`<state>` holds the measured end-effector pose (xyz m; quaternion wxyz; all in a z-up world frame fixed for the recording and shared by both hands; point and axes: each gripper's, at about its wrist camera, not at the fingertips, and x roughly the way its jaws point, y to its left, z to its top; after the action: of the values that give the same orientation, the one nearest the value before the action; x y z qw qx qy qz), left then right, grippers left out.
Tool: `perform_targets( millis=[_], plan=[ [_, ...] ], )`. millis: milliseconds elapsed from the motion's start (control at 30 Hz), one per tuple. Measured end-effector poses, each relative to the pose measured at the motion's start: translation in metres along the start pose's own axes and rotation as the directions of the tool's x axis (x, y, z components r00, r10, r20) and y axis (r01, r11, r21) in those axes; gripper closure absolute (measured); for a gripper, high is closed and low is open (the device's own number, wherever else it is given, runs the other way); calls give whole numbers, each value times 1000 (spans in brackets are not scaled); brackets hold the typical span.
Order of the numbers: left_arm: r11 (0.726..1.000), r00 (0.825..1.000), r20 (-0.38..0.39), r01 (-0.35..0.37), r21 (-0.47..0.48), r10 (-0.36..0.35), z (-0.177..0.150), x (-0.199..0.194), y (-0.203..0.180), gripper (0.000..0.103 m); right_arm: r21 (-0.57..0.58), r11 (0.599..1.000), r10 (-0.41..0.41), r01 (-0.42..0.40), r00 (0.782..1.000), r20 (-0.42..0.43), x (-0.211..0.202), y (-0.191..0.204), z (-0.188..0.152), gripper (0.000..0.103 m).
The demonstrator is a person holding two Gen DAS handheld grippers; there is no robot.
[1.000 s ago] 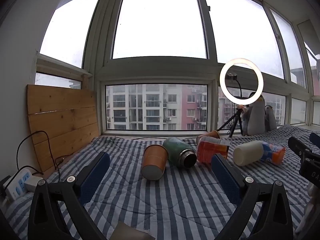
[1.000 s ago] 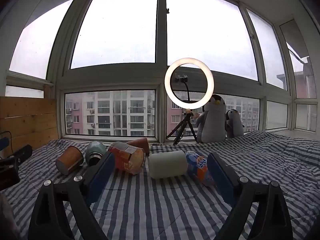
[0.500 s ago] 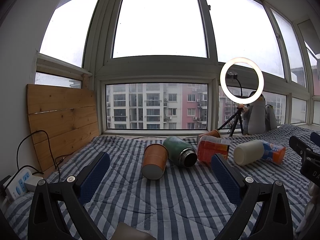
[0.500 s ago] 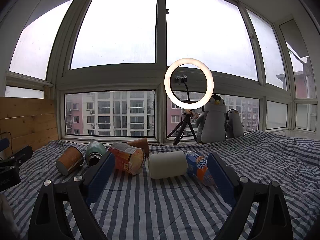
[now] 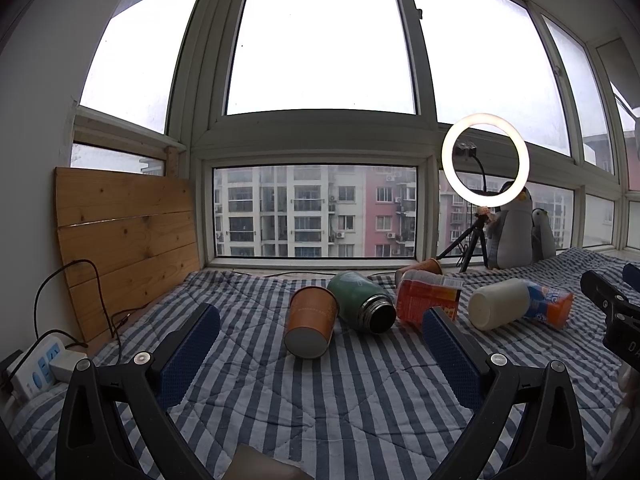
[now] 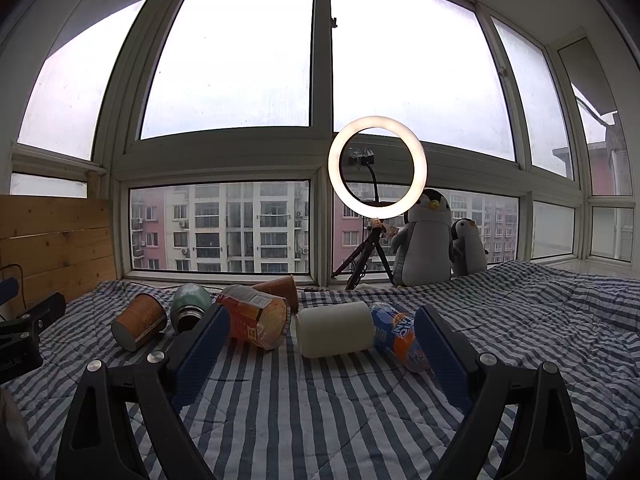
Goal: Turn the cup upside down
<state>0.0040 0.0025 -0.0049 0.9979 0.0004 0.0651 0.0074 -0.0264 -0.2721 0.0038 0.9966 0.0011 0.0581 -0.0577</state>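
A brown paper cup lies on its side on the striped bedcover, its base toward me; it also shows in the right wrist view. A second brown cup lies further back by the window and shows in the right wrist view too. My left gripper is open and empty, a short way in front of the near cup. My right gripper is open and empty, in front of a white cup lying on its side.
A green flask, an orange packet and an orange-blue bottle lie among the cups. A ring light on a tripod and plush penguins stand by the window. A wooden board and power strip are at the left.
Both grippers have barely moved; the views have shifted very slightly. Nothing was grasped or moved.
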Motion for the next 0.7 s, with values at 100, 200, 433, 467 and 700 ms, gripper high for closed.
perform_targets(
  millis=[100,200,433,467,700],
  plan=[
    [1000,1000,0,1,0,-1,0,0,0,1,0,1000,1,-1,1000,-1,0,0,-1,12],
    [1000,1000,-1,0,0,0,0,0,0,1,1,1000,1,-1,1000,1,0,0,-1,12],
    [1000,1000,-1,-1,0,1,0,-1,0,1,2,1000,1,-1,1000,-2,0,-1,-1,12],
    [1000,1000,-1,-1,-1,1,0,-1,1,1,2,1000,1,-1,1000,-2,0,-1,-1,12],
    [1000,1000,-1,-3,-1,3,-1,-3,1,1,2,1000,1,-1,1000,-2,0,-1,0,12]
  ],
)
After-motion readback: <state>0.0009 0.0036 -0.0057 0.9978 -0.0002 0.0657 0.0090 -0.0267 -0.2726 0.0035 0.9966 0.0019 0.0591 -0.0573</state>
